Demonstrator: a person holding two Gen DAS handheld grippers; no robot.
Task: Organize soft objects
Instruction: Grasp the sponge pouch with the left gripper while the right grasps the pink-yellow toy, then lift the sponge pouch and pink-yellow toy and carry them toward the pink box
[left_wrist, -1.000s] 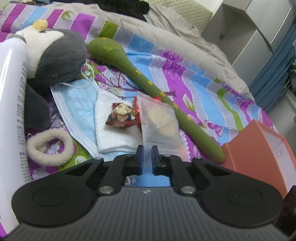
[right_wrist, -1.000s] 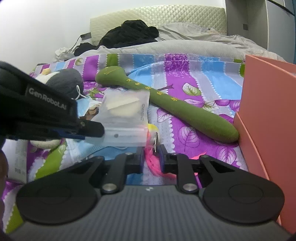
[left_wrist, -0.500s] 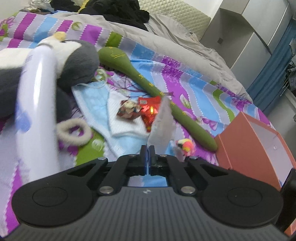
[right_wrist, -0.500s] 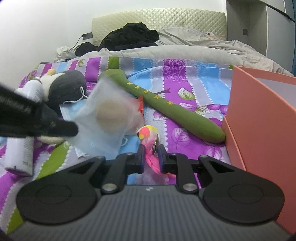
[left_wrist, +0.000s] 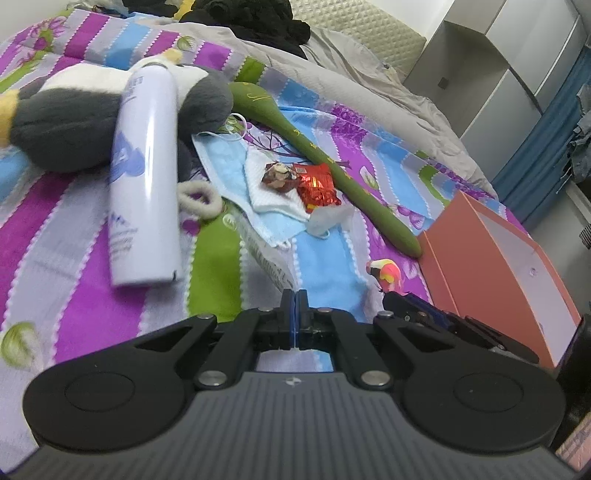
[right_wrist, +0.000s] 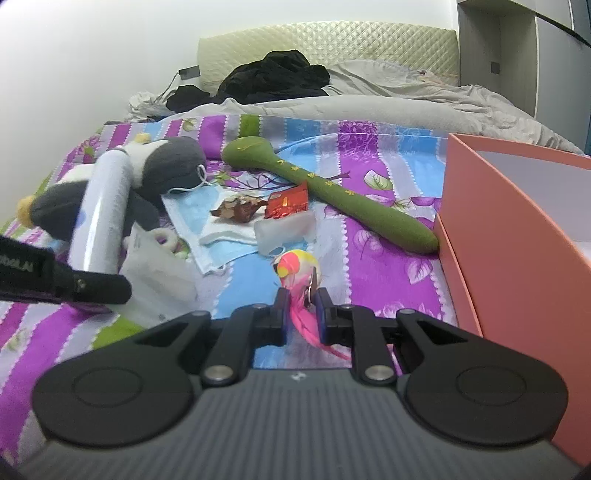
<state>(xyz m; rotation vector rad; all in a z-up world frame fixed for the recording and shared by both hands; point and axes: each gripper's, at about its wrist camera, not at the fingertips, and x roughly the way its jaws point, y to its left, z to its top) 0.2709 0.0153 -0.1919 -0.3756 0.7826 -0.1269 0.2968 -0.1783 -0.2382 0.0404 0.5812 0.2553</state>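
My left gripper (left_wrist: 294, 299) is shut on a clear plastic bag (right_wrist: 159, 275), seen edge-on in the left wrist view (left_wrist: 267, 264), held above the striped bedspread. My right gripper (right_wrist: 300, 299) is shut on a pink and yellow toy bird (right_wrist: 297, 269), which also shows in the left wrist view (left_wrist: 386, 273). A grey and white plush animal (left_wrist: 74, 118) lies at the left. A long green plush spoon (left_wrist: 321, 158) lies across the middle. A blue face mask (left_wrist: 225, 166), a white cloth (left_wrist: 266, 192) and a fluffy white hair tie (left_wrist: 199, 197) lie between them.
A white spray can (left_wrist: 146, 177) leans on the plush. Red and brown snack wrappers (left_wrist: 317, 184) and a small clear packet (right_wrist: 286, 229) lie on the cloth. An open orange box (right_wrist: 517, 229) stands at the right. Grey duvet and black clothes (right_wrist: 273, 77) lie behind.
My left gripper has lifted the clear bag off the pile and pulled back to the left. The right gripper still holds the bird and has drawn back slightly.
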